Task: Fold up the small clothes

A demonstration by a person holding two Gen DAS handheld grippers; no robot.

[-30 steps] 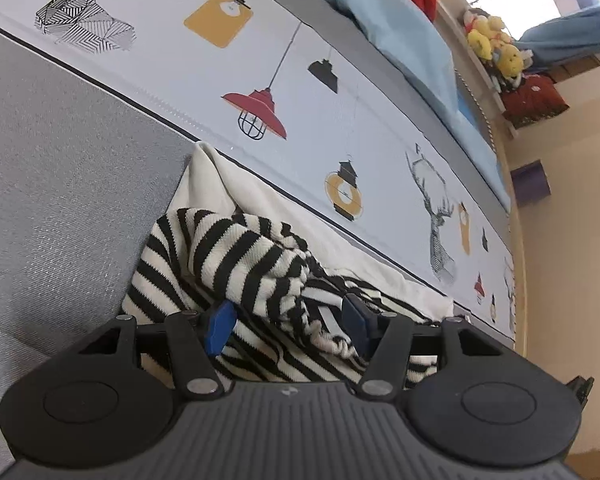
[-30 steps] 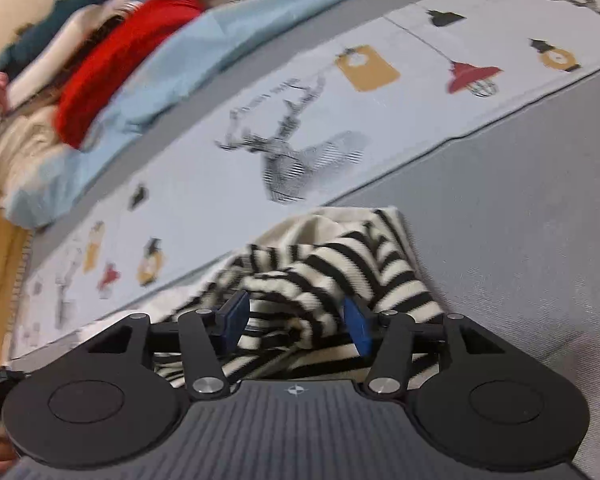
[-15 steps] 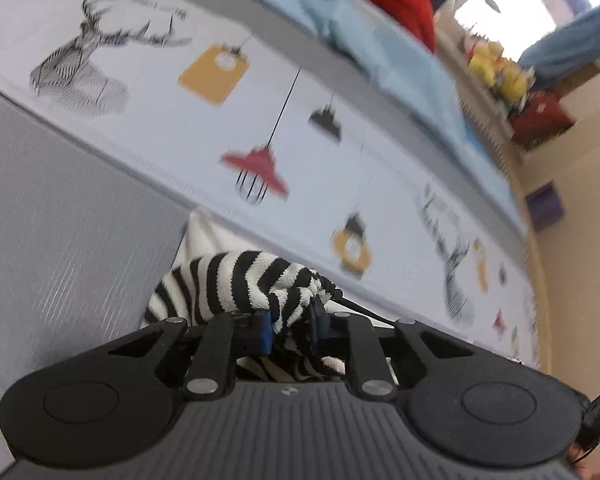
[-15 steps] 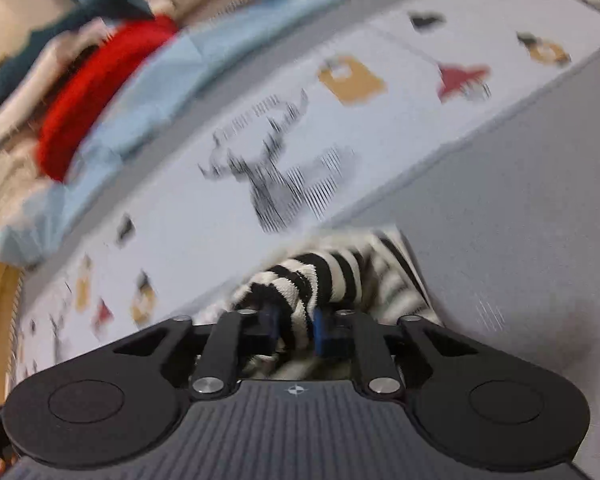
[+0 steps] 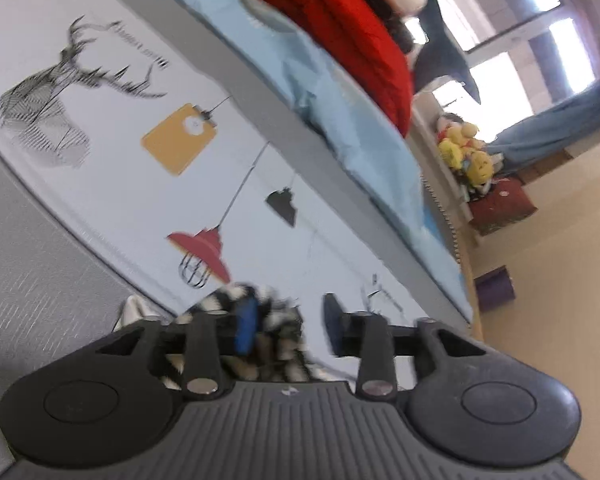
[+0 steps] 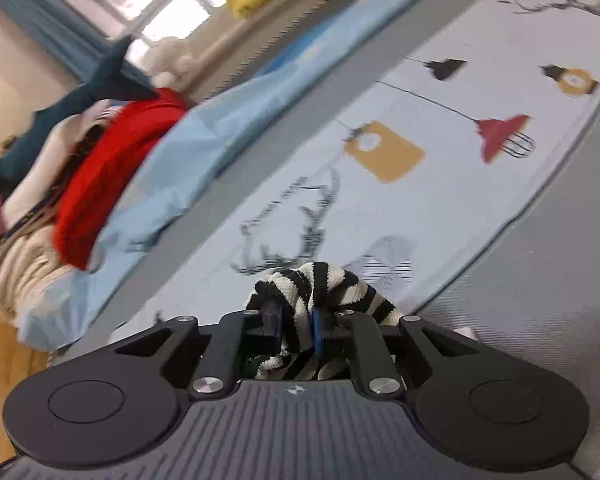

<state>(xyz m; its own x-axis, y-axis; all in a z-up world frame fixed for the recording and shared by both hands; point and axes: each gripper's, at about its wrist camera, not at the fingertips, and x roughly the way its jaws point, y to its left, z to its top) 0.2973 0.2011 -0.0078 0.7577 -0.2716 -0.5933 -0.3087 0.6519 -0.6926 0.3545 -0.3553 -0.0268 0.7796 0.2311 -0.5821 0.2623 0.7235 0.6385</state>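
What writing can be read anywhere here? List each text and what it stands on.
Nothing can be read for certain.
Script line beside the deer print on the printed sheet: blurred, unreadable.
The same script in the right wrist view: smeared, unreadable.
Small emblem on the left gripper body: a mark, no letters.

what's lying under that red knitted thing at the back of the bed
The red knitted garment lies on a light blue sheet, partly over a cream garment beside it. What lies under its middle is covered.
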